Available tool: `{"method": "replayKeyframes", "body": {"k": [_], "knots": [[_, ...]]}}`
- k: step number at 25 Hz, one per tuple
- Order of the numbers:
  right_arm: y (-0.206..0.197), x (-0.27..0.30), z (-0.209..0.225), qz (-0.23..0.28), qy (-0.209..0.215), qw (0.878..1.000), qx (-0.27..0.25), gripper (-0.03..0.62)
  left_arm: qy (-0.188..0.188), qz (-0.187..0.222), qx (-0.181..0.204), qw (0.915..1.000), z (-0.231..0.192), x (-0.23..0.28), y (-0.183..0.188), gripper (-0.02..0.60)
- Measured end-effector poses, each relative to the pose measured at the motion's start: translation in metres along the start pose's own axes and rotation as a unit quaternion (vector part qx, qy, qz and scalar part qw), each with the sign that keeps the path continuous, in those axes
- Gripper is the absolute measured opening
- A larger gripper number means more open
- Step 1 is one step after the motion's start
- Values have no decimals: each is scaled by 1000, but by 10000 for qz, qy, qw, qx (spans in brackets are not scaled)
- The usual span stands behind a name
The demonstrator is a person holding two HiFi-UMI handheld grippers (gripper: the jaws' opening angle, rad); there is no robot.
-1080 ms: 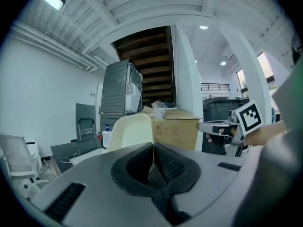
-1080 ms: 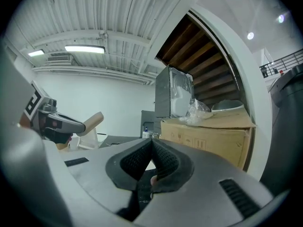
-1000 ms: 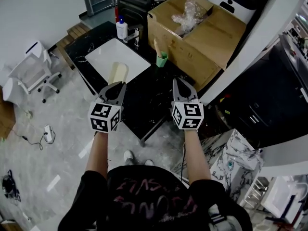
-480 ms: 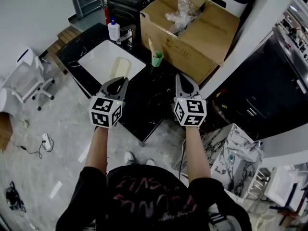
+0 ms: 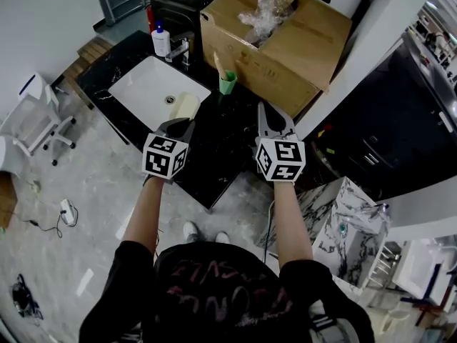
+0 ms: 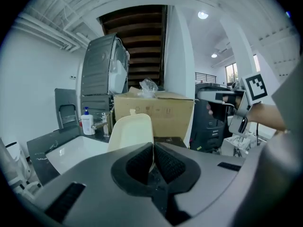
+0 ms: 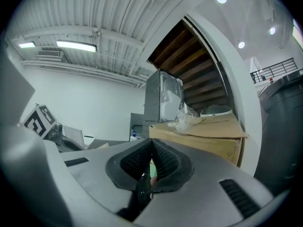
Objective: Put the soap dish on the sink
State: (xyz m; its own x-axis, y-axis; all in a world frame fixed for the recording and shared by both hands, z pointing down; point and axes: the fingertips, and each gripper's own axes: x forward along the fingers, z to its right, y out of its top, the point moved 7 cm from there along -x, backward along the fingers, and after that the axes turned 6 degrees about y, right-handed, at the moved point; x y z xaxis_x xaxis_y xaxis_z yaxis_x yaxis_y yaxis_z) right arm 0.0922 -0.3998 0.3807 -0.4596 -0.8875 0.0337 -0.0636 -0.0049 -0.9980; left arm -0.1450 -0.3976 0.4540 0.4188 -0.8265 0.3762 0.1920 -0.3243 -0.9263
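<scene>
Your left gripper has its jaws pinched shut on the near edge of the cream soap dish. The dish sticks out from the jaws toward 12 o'clock. In the left gripper view the dish rises just above the closed pads, tilted up on end.

In the head view the dish hangs over the rim of the white sink, at about 4 o'clock from the basin's middle. I cannot tell whether it touches the rim. The faucet stands at the basin's 1 o'clock, and a white pump bottle stands just beside it at 12 o'clock.

Your right gripper is at 3 o'clock from the left one, over the black counter. Its jaws are together with nothing gripped between them. A green cup stands on the counter at its 11 o'clock, right beside the open cardboard box at its 12 o'clock.
</scene>
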Motion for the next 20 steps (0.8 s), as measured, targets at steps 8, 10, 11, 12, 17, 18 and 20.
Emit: {"method": "replayKeyframes", "body": {"k": [8,10,11,12,17,18,20], "knots": [[-5,3,7,-49,-23,10000,18,14,-525,-1216,-1,9912,25,34,-59,25],[-6,3,9,-57,-35,10000,25,14,-630,-1586,29,9853,33,40,-73,25],[-7,3,11,-64,-43,10000,22,14,-658,-1752,98,9823,36,43,-79,25],[-8,3,12,-74,-54,10000,18,14,-675,-1882,190,9796,38,44,-85,25],[-13,1,21,-135,-129,9998,38,14,-778,-2249,437,9703,48,52,-102,26],[-15,1,23,-157,-142,9998,48,14,-779,-2321,534,9681,50,53,-105,26],[-19,-1,26,-200,-161,9996,69,14,-794,-2434,696,9642,54,56,-112,26]]}}
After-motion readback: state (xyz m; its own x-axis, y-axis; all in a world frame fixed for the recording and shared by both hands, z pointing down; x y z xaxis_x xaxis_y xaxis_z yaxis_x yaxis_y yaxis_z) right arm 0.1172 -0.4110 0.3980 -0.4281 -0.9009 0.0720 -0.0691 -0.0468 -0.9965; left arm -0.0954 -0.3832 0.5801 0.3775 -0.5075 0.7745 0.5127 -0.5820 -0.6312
